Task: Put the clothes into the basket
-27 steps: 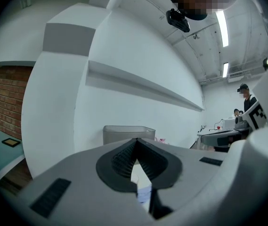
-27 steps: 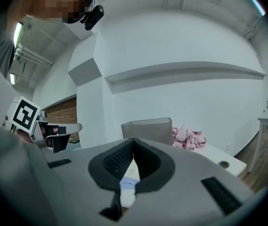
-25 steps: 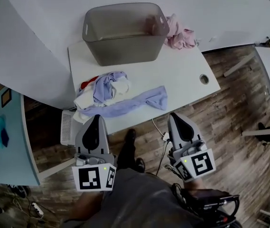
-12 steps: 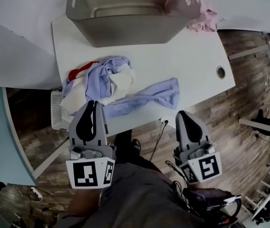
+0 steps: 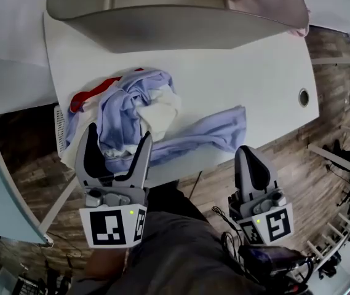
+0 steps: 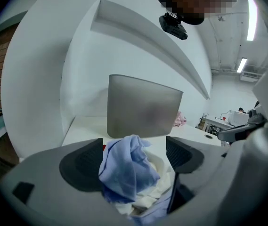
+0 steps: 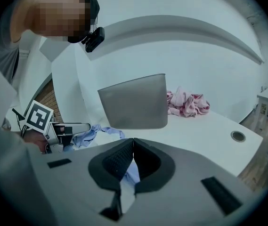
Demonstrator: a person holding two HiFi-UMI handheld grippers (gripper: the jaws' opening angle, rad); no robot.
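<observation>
A heap of clothes (image 5: 128, 106), lavender-blue shirt over white cloth with a red piece at its left, lies on the white table (image 5: 242, 72); one lavender sleeve (image 5: 218, 131) trails right. The grey basket (image 5: 175, 17) stands behind it. My left gripper (image 5: 116, 149) hangs over the heap's near edge, its jaws opening wide; in the left gripper view the blue and white cloth (image 6: 126, 171) bulges up between the left gripper's (image 6: 131, 159) pads without being pressed. My right gripper (image 5: 251, 158) stays shut and empty off the table's front edge, its pads meeting in the right gripper view (image 7: 133, 149).
Pink clothes (image 7: 188, 102) lie on the table right of the basket (image 7: 134, 102). A round cable hole (image 5: 303, 97) sits near the table's right end. White curved walls rise behind the table. Wooden floor lies below the front edge.
The left gripper has opened from shut and moved forward over the heap's near edge. The head has leaned closer to the table. The right gripper stays shut.
</observation>
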